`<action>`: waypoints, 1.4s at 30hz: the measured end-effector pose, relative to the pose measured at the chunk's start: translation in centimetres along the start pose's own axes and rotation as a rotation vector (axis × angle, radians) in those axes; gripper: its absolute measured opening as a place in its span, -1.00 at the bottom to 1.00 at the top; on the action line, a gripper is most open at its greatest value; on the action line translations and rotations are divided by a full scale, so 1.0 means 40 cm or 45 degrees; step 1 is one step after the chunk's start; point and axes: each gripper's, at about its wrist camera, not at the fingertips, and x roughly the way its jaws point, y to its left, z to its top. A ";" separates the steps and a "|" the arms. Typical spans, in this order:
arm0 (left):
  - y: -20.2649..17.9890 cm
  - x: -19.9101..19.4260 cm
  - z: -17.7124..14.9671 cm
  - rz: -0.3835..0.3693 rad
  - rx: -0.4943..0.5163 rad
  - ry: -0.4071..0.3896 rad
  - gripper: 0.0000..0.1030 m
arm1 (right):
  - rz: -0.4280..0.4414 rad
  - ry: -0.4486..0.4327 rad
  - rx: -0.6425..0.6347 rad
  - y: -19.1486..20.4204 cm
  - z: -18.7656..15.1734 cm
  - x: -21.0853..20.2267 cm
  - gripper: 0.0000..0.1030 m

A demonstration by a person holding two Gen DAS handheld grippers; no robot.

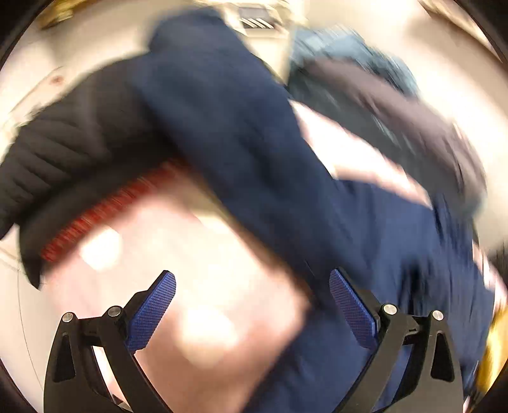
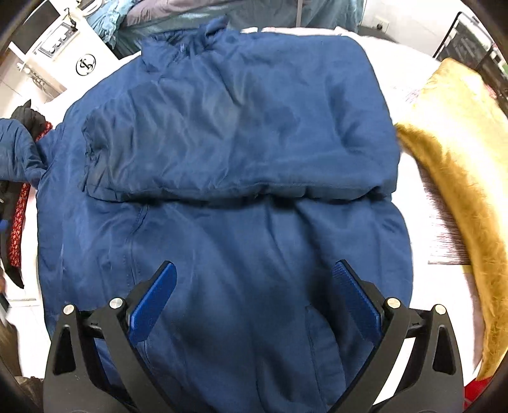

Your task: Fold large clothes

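Note:
A large navy blue jacket [image 2: 228, 143] lies spread on a pale bed surface [image 2: 422, 222] in the right wrist view, with one part folded across its upper half. My right gripper [image 2: 254, 279] is open and empty, just above the jacket's lower half. The left wrist view is blurred by motion. There the jacket's blue sleeve [image 1: 241, 133] runs diagonally across the view. My left gripper [image 1: 252, 289] is open and empty, its right pad [image 1: 349, 305] close to the blue fabric.
A mustard furry blanket [image 2: 457, 190] lies right of the jacket. A black and red garment [image 2: 22, 197] lies at the left; it also shows in the left wrist view [image 1: 79, 152]. A white appliance [image 2: 66, 54] and other bedding [image 2: 190, 12] stand behind.

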 end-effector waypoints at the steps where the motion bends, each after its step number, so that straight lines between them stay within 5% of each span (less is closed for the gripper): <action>1: 0.023 -0.014 0.038 0.004 -0.024 -0.035 0.85 | -0.002 -0.015 0.012 0.003 -0.003 -0.019 0.90; 4: 0.069 -0.067 0.216 0.030 -0.035 -0.195 0.87 | 0.007 -0.046 0.056 -0.008 -0.008 -0.048 0.89; 6: 0.065 -0.077 0.323 0.023 -0.013 -0.212 0.88 | 0.013 -0.049 0.069 -0.005 0.003 -0.046 0.90; 9: 0.050 -0.045 0.467 0.038 -0.046 -0.174 0.88 | -0.003 -0.066 0.088 -0.008 -0.014 -0.063 0.90; 16: 0.001 0.121 0.608 0.164 -0.156 0.053 0.87 | -0.048 -0.055 0.220 -0.050 -0.037 -0.067 0.89; 18: 0.008 0.160 0.619 0.204 -0.183 0.087 0.83 | -0.060 -0.055 0.258 -0.064 -0.047 -0.069 0.89; 23: 0.071 0.183 0.600 0.145 -0.272 0.142 -0.56 | -0.094 -0.058 0.342 -0.100 -0.077 -0.076 0.86; 25: 0.096 0.154 0.580 0.070 -0.294 0.124 -0.71 | -0.098 -0.055 0.360 -0.108 -0.079 -0.076 0.81; 33: 0.283 -0.143 0.557 -0.278 -0.319 -0.176 -0.78 | -0.072 -0.068 0.311 -0.087 -0.044 -0.077 0.69; 36: 0.375 -0.199 0.536 -0.364 -0.368 -0.205 -0.78 | -0.042 -0.066 0.276 -0.068 -0.024 -0.069 0.69; 42: 0.479 -0.114 0.402 -0.211 -0.500 -0.090 -0.79 | 0.002 -0.074 0.232 -0.050 -0.005 -0.060 0.69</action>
